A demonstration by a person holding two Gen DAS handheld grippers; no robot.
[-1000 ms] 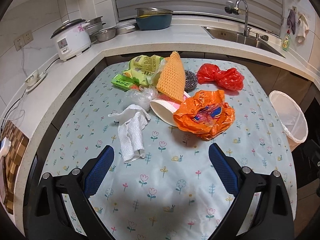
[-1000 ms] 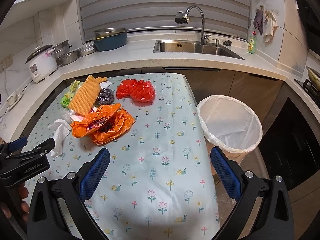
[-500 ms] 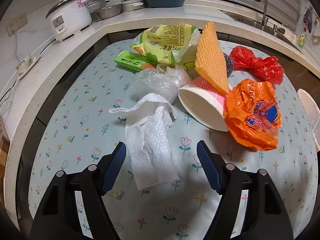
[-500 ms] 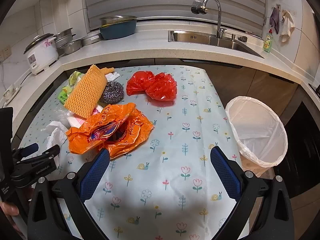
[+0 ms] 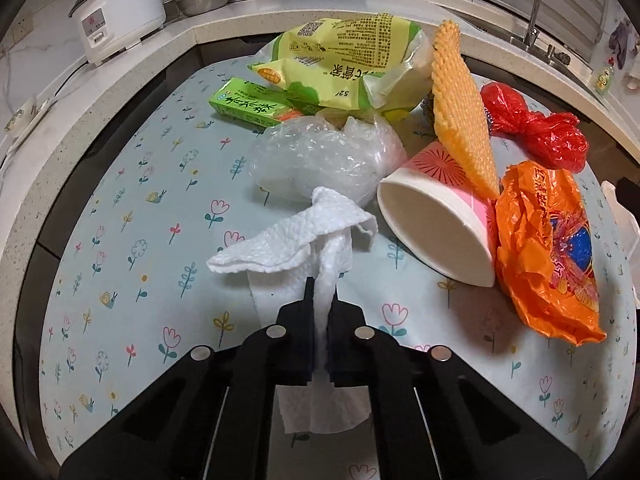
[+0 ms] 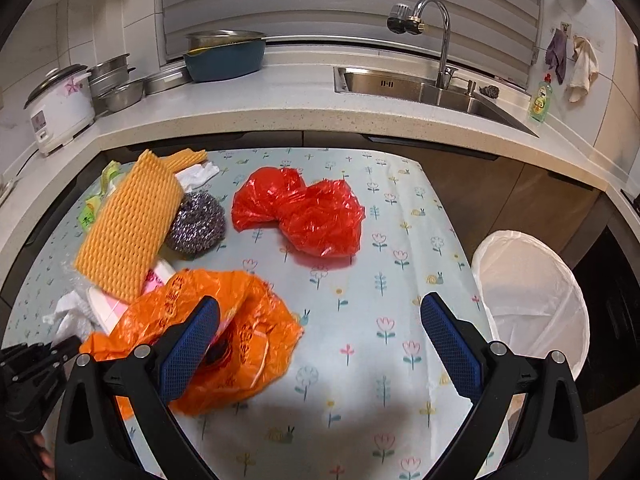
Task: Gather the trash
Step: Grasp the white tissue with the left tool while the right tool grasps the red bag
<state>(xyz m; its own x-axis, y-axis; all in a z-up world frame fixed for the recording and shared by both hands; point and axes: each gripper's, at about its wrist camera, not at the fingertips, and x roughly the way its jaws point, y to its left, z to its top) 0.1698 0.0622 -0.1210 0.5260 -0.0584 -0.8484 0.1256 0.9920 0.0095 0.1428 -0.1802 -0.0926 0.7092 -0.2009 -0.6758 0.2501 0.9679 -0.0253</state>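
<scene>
My left gripper [image 5: 321,300] is shut on a white paper towel [image 5: 296,248] lying on the flowered tablecloth [image 5: 120,240]. Beyond it lie a clear plastic bag [image 5: 324,160], a tipped pink paper cup [image 5: 436,224], an orange snack bag [image 5: 548,248], an orange foam net [image 5: 460,108], a yellow-green packet [image 5: 344,60], a green box [image 5: 248,104] and a red plastic bag [image 5: 536,128]. My right gripper [image 6: 320,324] is open above the table, its left finger over the orange snack bag [image 6: 224,340]. The red bag [image 6: 304,212] and a steel scourer [image 6: 196,224] lie ahead. The white-lined trash bin [image 6: 532,300] stands right of the table.
A counter wraps round the table, with a rice cooker [image 5: 120,16], metal bowls [image 6: 116,88], a blue basin [image 6: 224,56] and a sink with tap [image 6: 432,84]. The left gripper shows at the lower left of the right wrist view [image 6: 28,364].
My left gripper moved forward and down to the paper towel and closed on it. My right gripper moved forward and left, coming over the orange snack bag.
</scene>
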